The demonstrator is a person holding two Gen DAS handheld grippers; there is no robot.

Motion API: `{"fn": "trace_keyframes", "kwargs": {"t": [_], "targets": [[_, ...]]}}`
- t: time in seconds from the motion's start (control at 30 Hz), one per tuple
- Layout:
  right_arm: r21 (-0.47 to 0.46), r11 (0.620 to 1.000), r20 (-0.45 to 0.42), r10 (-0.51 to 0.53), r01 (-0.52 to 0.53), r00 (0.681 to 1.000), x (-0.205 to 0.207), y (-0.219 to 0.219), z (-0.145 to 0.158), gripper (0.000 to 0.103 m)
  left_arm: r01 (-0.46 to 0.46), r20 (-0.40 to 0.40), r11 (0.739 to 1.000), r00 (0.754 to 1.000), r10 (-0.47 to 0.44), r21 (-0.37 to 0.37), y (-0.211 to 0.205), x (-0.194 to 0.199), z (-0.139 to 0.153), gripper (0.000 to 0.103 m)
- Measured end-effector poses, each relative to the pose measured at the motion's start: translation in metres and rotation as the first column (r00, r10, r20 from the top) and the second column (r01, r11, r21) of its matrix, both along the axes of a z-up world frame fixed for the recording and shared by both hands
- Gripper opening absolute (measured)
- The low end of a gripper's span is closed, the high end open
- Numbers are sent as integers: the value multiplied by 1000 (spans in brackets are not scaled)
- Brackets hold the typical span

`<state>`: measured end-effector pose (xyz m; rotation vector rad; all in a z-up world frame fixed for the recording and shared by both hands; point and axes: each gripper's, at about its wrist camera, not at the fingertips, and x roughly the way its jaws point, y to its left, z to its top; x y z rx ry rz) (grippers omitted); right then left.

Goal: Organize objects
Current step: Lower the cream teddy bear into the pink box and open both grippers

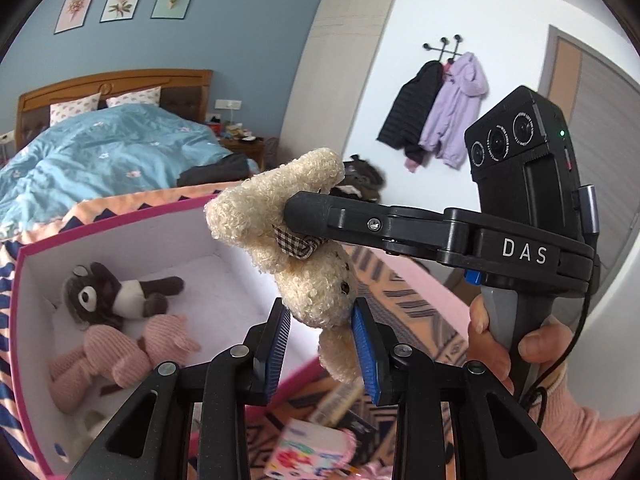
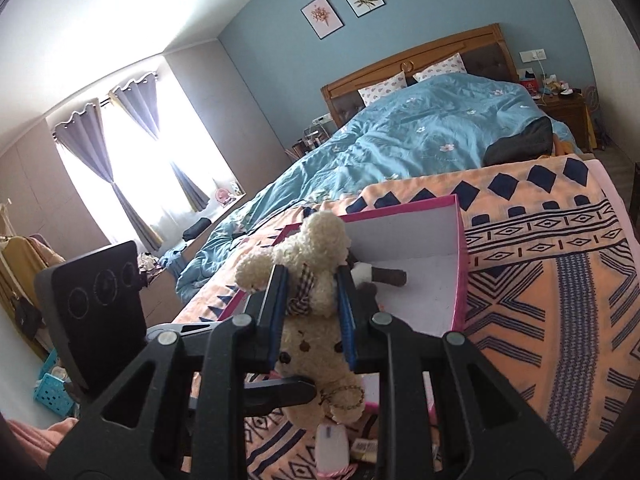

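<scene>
Cream teddy bear (image 1: pixel 308 240): held in the air above the bed (image 2: pixel 560 280), beside the pink-rimmed box (image 1: pixel 120 216). Left gripper (image 1: pixel 320 344) clamped on its head; right gripper (image 2: pixel 310 300) clamped on its body at the checked scarf. Box contents: grey-brown plush toy (image 1: pixel 116 292), pink plush toy (image 1: pixel 120 356).

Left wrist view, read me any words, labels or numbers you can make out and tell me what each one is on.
"DAS": white letters on the black body of the right tool, near its handle.
Lens rings on its camera block: print too small to read.
Colourful box at the bottom edge: blurred, unreadable.
</scene>
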<state>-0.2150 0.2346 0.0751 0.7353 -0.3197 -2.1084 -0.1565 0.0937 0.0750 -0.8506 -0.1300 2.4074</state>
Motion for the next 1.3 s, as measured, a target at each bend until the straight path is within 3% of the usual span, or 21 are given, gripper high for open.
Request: {"fn": "trace_keyframes", "kwargs": {"t": [0.43, 0.67, 0.9, 1.03, 1.17, 1.3], "targets": [[108, 993, 119, -60, 47, 991, -44, -17, -49, 26, -32, 148, 995, 988, 45, -90, 2, -47, -46, 32], [228, 969, 131, -124, 92, 984, -47, -21, -66, 29, -2, 215, 994, 976, 26, -113, 5, -55, -62, 32], [300, 944, 82, -171, 140, 982, -41, -24, -64, 31, -1, 221, 993, 975, 27, -117, 2, -51, -65, 34], [291, 945, 69, -179, 152, 981, -36, -21, -60, 34, -2, 204, 993, 979, 26, -114, -2, -48, -62, 42], [269, 951, 60, -173, 151, 983, -26, -13, -56, 37, -6, 181, 994, 983, 27, -113, -5, -41, -61, 44], [234, 961, 51, -164, 148, 985, -13, 0, -52, 44, -27, 129, 994, 991, 41, -103, -15, -26, -54, 54]]}}
